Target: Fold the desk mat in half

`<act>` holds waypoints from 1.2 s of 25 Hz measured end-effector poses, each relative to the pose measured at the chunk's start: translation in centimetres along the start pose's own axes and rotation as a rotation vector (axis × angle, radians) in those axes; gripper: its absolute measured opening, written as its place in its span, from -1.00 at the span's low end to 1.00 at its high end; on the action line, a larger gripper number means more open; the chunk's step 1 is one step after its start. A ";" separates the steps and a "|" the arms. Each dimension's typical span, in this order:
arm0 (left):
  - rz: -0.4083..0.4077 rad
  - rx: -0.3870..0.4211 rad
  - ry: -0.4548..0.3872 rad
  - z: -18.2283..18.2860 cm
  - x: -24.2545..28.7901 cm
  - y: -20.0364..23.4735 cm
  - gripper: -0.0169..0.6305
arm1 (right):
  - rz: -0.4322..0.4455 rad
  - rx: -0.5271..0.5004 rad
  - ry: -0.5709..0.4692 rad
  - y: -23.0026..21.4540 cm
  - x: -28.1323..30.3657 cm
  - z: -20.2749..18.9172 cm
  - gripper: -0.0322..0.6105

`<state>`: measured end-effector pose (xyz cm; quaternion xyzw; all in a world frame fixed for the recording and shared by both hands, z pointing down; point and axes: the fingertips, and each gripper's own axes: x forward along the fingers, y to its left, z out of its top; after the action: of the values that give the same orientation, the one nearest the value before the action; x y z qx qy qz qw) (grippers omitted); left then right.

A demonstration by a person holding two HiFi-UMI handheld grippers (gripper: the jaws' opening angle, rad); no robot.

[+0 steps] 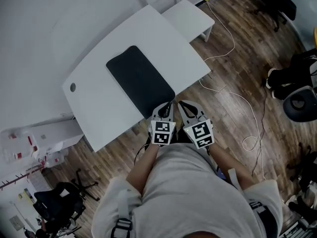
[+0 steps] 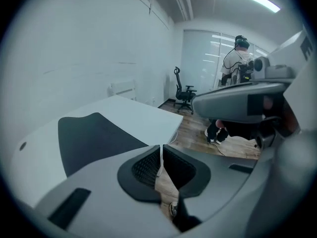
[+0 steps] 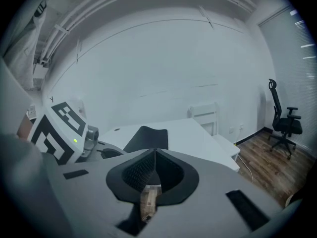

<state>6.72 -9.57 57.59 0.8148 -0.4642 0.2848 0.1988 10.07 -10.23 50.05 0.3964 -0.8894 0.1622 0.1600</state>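
We held the left gripper (image 2: 160,148) with its fingers drawn together to a thin slit, nothing between them. The right gripper (image 3: 154,150) was clenched too, tips meeting on nothing. Both hung side by side, close together, just short of the white table (image 1: 99,108)'s near edge. The black desk mat (image 1: 141,81) lay flat and unfolded on the table ahead of the fingertips, its near end just beyond them and to the left of the right gripper's fingers, touched by neither. A white cable (image 1: 247,113) trailed across the wooden floor (image 1: 233,78), well off to the right.
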 end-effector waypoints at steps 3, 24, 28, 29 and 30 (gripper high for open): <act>0.035 -0.010 -0.056 1.0 -2.1 1.3 -0.90 | 0.022 -0.010 -0.008 1.4 0.5 0.2 -0.78; 0.323 -0.153 -0.363 -0.1 -20.0 4.9 -0.91 | 0.098 -0.161 -0.136 13.7 -2.0 3.8 -0.78; 0.343 -0.157 -0.432 0.8 -23.2 4.2 -0.91 | 0.080 -0.197 -0.170 15.2 -4.2 5.3 -0.78; 0.352 -0.155 -0.446 0.9 -23.9 4.2 -0.91 | 0.072 -0.206 -0.176 15.5 -4.6 5.5 -0.78; 0.360 -0.153 -0.458 1.0 -24.6 4.4 -0.91 | 0.064 -0.217 -0.182 15.8 -5.0 5.7 -0.78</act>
<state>-6.82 3.55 41.09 0.7451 -0.6540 0.0885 0.0964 0.41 0.64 40.28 0.3613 -0.9247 0.0335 0.1152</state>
